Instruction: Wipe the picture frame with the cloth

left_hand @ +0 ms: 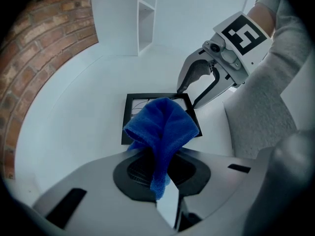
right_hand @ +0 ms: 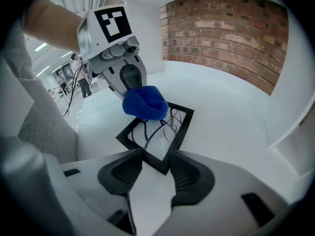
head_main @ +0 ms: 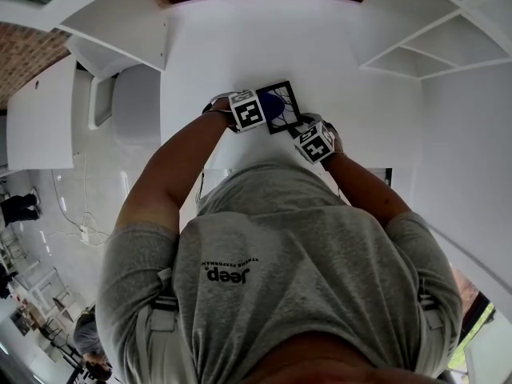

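A black picture frame [head_main: 286, 94] [left_hand: 129, 117] [right_hand: 179, 129] holding a line drawing lies flat on the white table [head_main: 240, 46]. My left gripper [head_main: 262, 110] [left_hand: 160, 173] is shut on a bunched blue cloth [left_hand: 162, 124] [right_hand: 144, 103] [head_main: 272, 105], which rests on the frame's glass and hides much of it in the left gripper view. My right gripper [head_main: 300, 126] [right_hand: 158, 173] [left_hand: 188, 96] straddles the frame's near corner, with one jaw against each edge of that corner.
White open shelving [head_main: 432, 38] stands at the right and a white cabinet [head_main: 120, 22] at the left. A brick wall [right_hand: 221, 33] runs behind the table. Bare tabletop surrounds the frame. Cables and people are far off on the floor [head_main: 80, 230].
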`<state>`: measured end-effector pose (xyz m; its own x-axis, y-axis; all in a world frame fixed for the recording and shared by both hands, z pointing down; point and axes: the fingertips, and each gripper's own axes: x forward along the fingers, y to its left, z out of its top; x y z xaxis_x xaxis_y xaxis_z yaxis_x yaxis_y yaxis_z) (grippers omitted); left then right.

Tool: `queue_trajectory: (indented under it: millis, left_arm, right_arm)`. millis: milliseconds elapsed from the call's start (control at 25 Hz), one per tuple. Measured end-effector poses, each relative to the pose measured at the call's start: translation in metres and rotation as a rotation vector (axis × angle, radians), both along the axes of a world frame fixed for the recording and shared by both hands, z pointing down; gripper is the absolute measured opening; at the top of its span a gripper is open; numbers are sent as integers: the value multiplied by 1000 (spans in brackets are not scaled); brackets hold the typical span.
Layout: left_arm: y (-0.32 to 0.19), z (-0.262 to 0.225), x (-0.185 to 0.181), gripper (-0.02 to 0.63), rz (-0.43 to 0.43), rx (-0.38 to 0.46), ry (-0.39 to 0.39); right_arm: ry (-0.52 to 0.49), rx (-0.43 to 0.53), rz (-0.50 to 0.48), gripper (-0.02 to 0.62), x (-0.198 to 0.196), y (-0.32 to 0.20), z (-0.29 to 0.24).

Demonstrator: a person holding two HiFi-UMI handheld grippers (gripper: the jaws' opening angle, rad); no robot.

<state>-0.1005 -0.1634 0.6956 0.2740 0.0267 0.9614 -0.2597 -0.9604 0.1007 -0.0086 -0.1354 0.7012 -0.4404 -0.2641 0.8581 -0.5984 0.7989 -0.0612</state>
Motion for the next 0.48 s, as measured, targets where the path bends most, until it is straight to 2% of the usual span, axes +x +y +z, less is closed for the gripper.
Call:
queue_trajectory:
  millis: [360,480]
  left_arm:
    - [0,-2,-1,60,9,-4,-5]
    - [-5,-13,9,60,-5,2,35]
  right_arm:
    - [-5,1,7,187,-1,1,-2]
    - [-8,2,6,187,-2,2,-2]
